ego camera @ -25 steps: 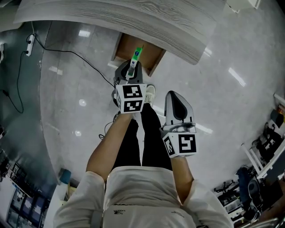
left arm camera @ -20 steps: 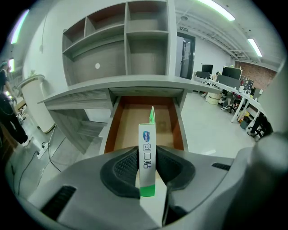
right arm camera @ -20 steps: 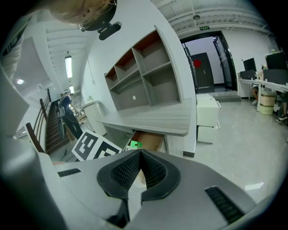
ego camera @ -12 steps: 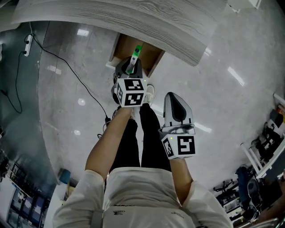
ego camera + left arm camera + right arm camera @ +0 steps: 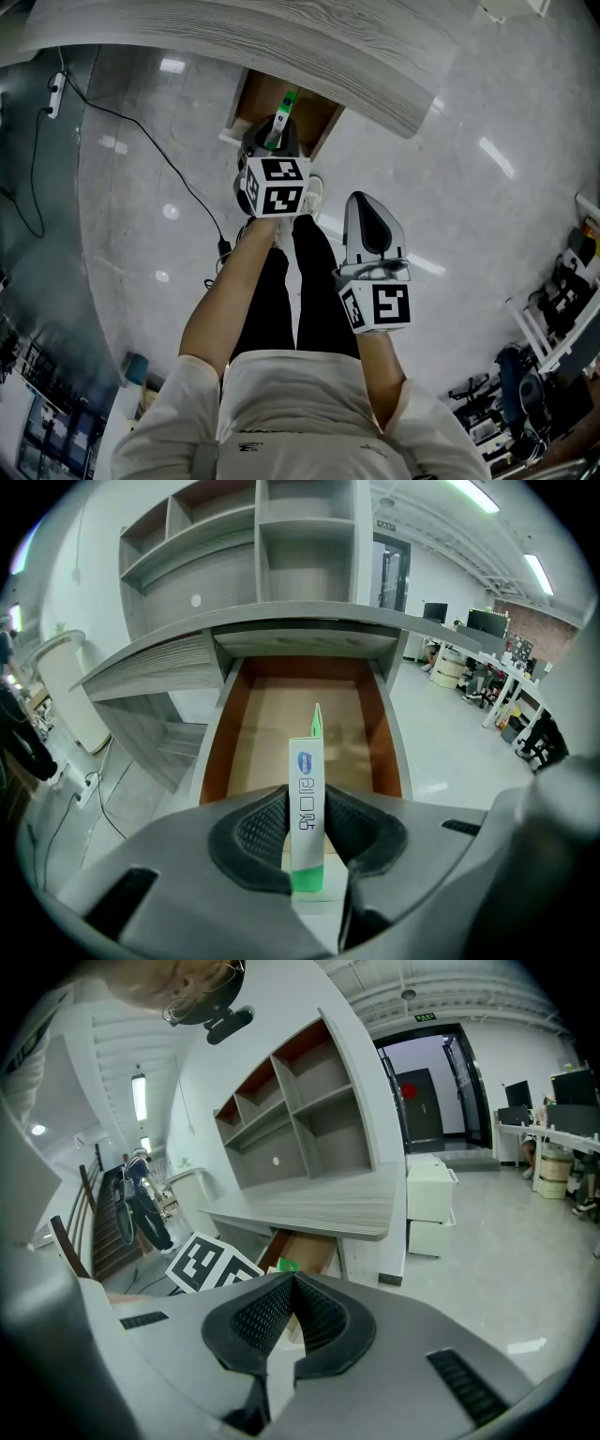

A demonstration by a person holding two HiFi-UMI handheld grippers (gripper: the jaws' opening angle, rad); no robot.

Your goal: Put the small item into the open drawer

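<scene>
1. Left gripper (image 5: 271, 142): pads closed on the small box, jaws just now easing wider, box between them.
2. Small box (image 5: 306, 799), white with green end: upright in that grip, over the front of the open drawer, not yet inside.
3. Open drawer (image 5: 267, 719): looks empty, set under the desktop (image 5: 309, 619). Advised: carry the box past the front edge, lower it near the floor, then release fully.
4. Right gripper (image 5: 291, 1283): jaws together, nothing held, idle alongside.

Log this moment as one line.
left claw: gripping green-and-white carton, jaws just easing open | carton: aimed at open drawer, not released | right claw: shut, empty
</scene>
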